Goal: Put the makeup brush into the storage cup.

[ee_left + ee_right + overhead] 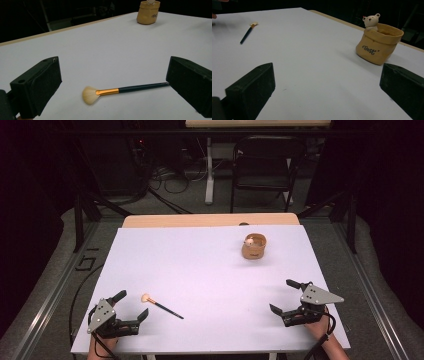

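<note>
The white table top (pixel 210 270) is left bare across its middle. Passage is blocked only by the brush (pixel 161 305) at seven o'clock and the tan pot (pixel 254 247) at one o'clock.

Two hand-held black grippers, bare forearms.
Left gripper (pixel 131 305) and right gripper (pixel 283 296): blocky black jaws with screw holes, grey three-cornered top plates dotted with dark screws, black cables trailing back past the wrists.

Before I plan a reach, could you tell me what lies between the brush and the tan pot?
Nothing: in the high view, bare white table separates the brush from the tan pot.
</note>
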